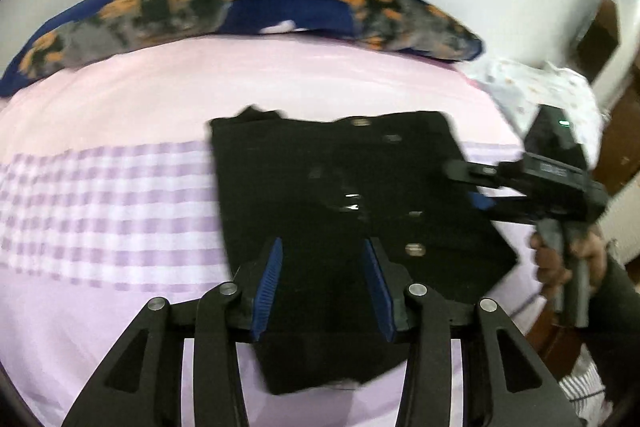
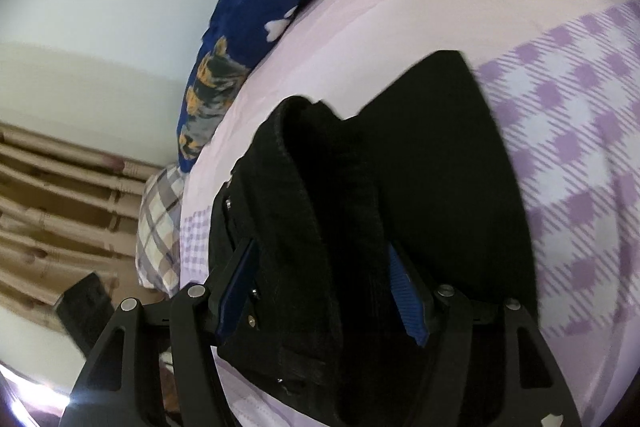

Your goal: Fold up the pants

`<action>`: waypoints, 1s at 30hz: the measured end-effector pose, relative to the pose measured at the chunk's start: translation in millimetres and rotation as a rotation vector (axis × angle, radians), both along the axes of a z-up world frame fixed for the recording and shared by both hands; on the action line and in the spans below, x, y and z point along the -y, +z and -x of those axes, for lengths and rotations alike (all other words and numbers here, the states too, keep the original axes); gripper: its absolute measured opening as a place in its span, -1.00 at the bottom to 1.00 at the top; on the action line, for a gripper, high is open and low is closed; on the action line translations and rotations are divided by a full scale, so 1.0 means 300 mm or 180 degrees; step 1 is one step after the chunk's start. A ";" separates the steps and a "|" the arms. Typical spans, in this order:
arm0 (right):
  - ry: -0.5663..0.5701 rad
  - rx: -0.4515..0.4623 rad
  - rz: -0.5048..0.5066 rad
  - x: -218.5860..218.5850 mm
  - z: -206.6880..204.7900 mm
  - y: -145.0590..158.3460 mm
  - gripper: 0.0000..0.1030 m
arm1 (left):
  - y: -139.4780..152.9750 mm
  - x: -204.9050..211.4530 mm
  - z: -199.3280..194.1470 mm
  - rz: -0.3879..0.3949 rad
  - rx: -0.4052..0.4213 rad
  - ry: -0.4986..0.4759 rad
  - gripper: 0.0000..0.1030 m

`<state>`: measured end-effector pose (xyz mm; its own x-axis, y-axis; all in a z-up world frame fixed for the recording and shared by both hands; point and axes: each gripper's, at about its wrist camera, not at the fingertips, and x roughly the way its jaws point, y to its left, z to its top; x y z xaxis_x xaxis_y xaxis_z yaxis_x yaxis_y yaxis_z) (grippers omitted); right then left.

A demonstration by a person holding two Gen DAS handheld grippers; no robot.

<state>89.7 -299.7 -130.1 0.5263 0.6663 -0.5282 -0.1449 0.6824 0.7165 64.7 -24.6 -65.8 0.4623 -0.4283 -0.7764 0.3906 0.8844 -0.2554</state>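
Both tongs are spread wide: left tongs [image 1: 322, 283] over the folded pants' [image 1: 340, 187] near edge, right tongs [image 2: 320, 291] astride a raised thick fold. Pants lie on the bed [image 1: 120, 99]. Best to press layers flat and square the edges before withdrawing.

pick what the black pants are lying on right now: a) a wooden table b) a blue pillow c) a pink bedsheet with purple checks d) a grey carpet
c: the black pants lie folded on the pink sheet with its purple check band; the blue pillow sits behind them.
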 end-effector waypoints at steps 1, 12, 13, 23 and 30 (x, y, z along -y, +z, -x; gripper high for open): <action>0.0069 -0.0014 -0.0011 -0.012 -0.002 -0.003 0.15 | -0.013 -0.007 -0.006 -0.0036 -0.0007 0.0030 -0.15; 0.0046 -0.0142 -0.0102 -0.030 -0.030 -0.015 -0.06 | -0.084 -0.010 -0.026 -0.0135 -0.0087 0.0015 -0.13; 0.0041 -0.0141 -0.0101 -0.032 -0.030 -0.014 -0.03 | -0.087 -0.009 -0.027 -0.0142 -0.0087 0.0013 -0.13; -0.0130 0.0209 0.0289 -0.063 0.059 0.119 -0.74 | -0.058 -0.022 -0.036 -0.0038 -0.0086 0.0034 -0.11; -0.0369 0.0528 0.0430 0.009 0.115 0.239 -0.78 | 0.028 0.025 -0.034 0.0051 0.0133 -0.0099 -0.10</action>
